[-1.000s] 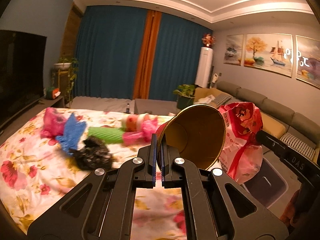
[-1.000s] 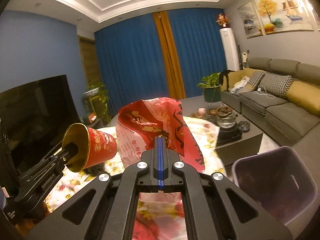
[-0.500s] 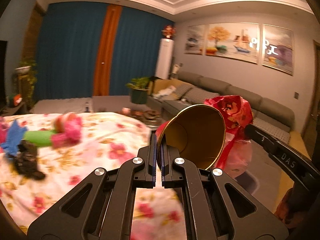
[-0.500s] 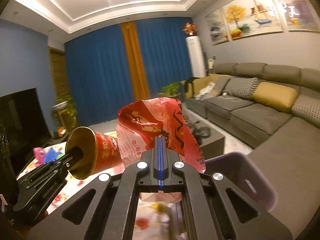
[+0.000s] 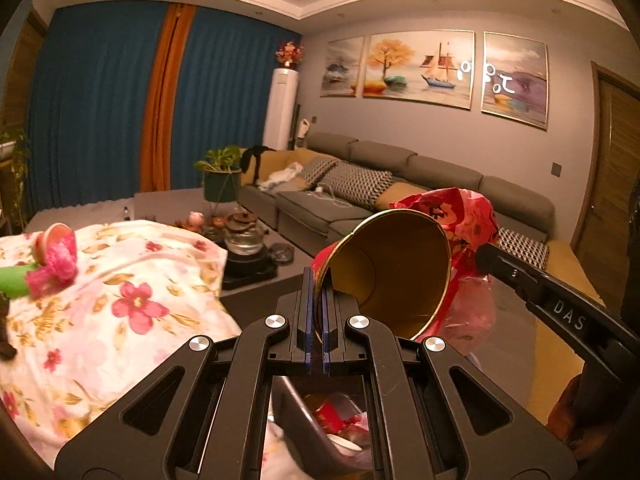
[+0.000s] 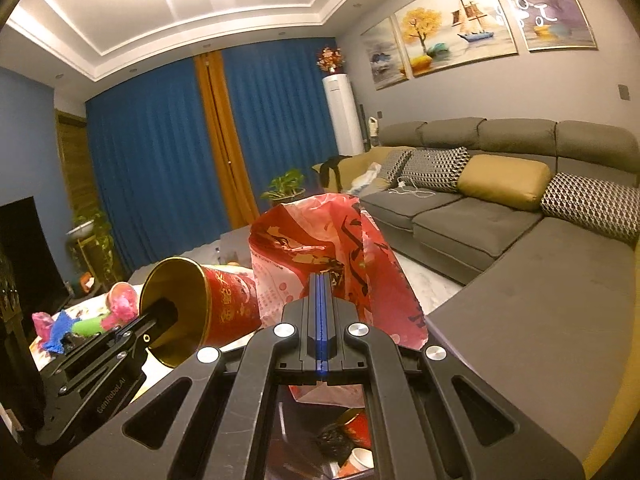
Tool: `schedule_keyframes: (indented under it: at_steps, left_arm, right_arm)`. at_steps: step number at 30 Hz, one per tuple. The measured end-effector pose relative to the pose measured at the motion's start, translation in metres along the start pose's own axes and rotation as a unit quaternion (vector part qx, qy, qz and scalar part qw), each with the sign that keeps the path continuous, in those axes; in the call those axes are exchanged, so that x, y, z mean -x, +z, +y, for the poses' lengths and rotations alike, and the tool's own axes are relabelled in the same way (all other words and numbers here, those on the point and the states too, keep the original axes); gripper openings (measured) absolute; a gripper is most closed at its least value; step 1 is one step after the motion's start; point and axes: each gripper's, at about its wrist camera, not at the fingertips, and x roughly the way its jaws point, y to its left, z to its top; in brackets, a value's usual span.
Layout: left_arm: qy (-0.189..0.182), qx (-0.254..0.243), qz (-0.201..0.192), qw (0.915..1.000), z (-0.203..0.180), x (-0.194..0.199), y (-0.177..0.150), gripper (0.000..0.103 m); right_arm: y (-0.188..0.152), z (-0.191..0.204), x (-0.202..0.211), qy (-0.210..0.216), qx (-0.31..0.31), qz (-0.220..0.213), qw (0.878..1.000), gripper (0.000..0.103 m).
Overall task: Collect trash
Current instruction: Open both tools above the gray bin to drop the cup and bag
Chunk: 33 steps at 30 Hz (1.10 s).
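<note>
Behind us the floral tablecloth (image 5: 132, 280) keeps more litter, while we hold the red paper cup (image 5: 394, 272) by its rim in the clamped left gripper (image 5: 316, 320) and the red plastic bag (image 6: 332, 256) pinched in the closed right gripper (image 6: 319, 320), both over the bin (image 5: 304, 408) for dropping

This is a home living room. A long grey sofa (image 6: 500, 216) with patterned cushions (image 6: 436, 168) runs along the right wall under framed paintings (image 5: 420, 68). Blue curtains (image 6: 160, 152) cover the far wall, beside a white standing air conditioner (image 6: 344, 112) and a potted plant (image 5: 220, 172).
</note>
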Motion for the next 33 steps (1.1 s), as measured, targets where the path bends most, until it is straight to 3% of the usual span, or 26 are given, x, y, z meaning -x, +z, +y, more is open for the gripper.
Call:
schedule_keyframes:
  at_steps: [20,29,33]
  left_arm:
    - [-0.037,0.009,0.045,0.9983,0.0,-0.04,-0.013,0.003]
    - [-0.037,0.02,0.054,0.9977,0.006,-0.04,-0.015,0.022]
    - [-0.033,0.023,0.042,0.9983,0.01,-0.033,-0.013,0.049]
  right_arm:
    - [0.004,-0.017,-0.025,-0.004,-0.019,0.023,1.0,0.001]
    - [-0.002,-0.019,-0.028,-0.012,-0.019,0.03,0.999,0.001]
    - [-0.005,-0.018,-0.026,-0.014,-0.02,0.029,0.999,0.005]
